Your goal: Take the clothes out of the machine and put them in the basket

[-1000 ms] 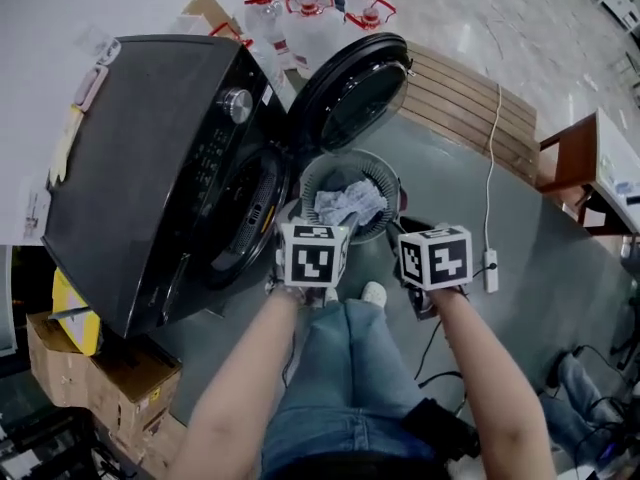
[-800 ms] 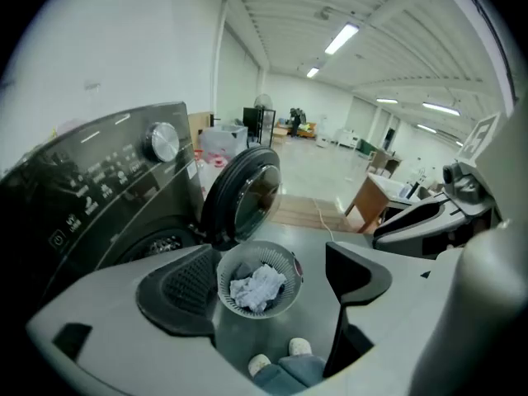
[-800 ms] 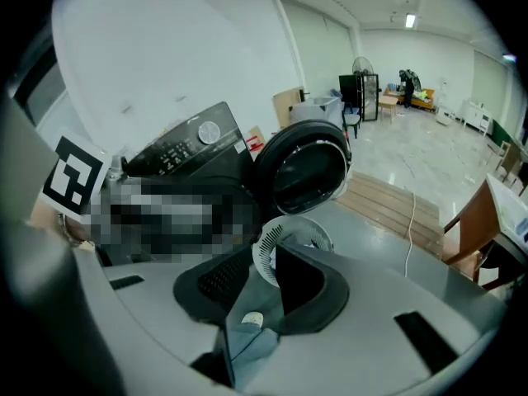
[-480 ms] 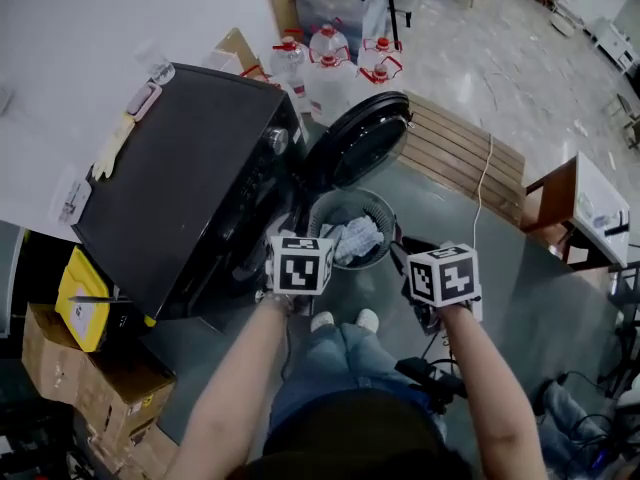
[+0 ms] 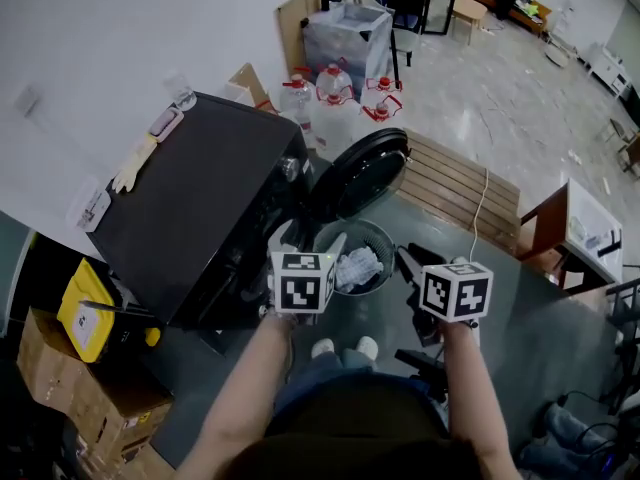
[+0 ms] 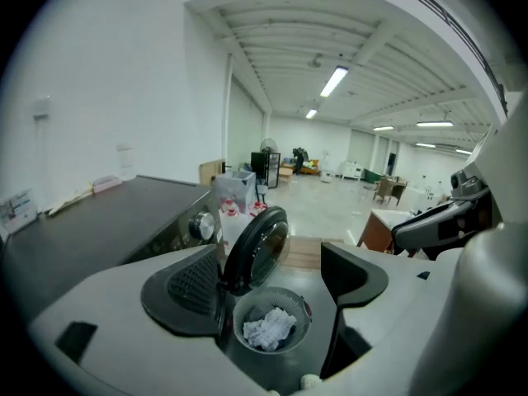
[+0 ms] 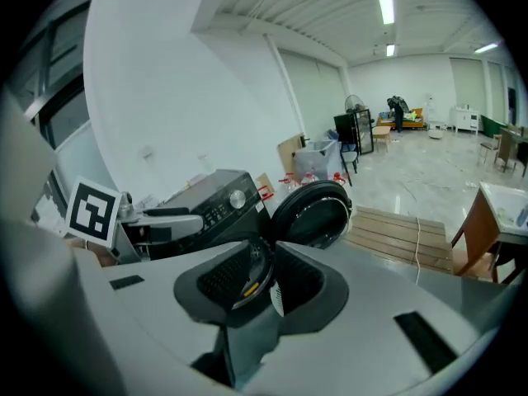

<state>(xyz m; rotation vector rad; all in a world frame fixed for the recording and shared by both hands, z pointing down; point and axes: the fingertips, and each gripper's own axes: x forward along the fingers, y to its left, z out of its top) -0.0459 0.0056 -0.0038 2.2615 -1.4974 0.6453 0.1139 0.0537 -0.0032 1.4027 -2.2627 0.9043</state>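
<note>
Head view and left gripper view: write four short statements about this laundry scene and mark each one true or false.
1. The door of the washing machine stands open. True.
2. The basket is empty. False: crumpled clothes lie in it.
3. The left hand-held gripper grips a garment. False: its jaws, having just closed a little, stand apart with nothing between them.
4. Water bottles stand on the floor beyond the door. True.
</note>
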